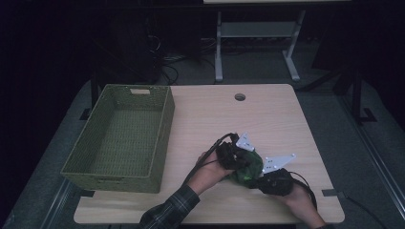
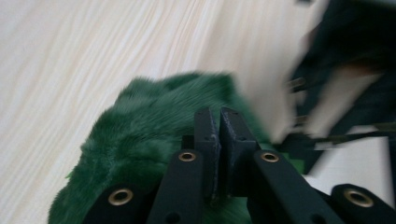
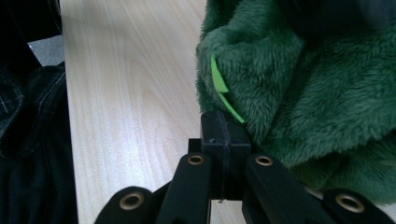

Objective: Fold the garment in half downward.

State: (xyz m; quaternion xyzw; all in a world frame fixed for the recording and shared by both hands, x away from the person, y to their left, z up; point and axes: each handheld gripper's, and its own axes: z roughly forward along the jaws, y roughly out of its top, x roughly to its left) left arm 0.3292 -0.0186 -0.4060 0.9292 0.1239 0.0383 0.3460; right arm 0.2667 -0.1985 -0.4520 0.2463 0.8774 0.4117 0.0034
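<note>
A dark green plush thing [image 1: 249,170] lies near the front of the wooden table [image 1: 215,114], between the person's two hands. My left gripper [image 1: 241,162] comes at it from the left. In the left gripper view its jaws [image 2: 219,116] are pressed together with the fur [image 2: 149,126] bunched at their tips, so a pinch of it looks caught. From the front right, my right gripper [image 1: 256,180] meets the plush. It is shut [image 3: 224,119], and its tip rests against the plush [image 3: 317,84] beside a bright green strip [image 3: 218,84], with nothing seen between the pads.
A green woven basket [image 1: 114,180] stands empty on the table's left side. A cable hole [image 1: 239,97] sits near the far edge. A plaid sleeve [image 1: 174,205] reaches in from the front. Table legs and cables are on the floor behind.
</note>
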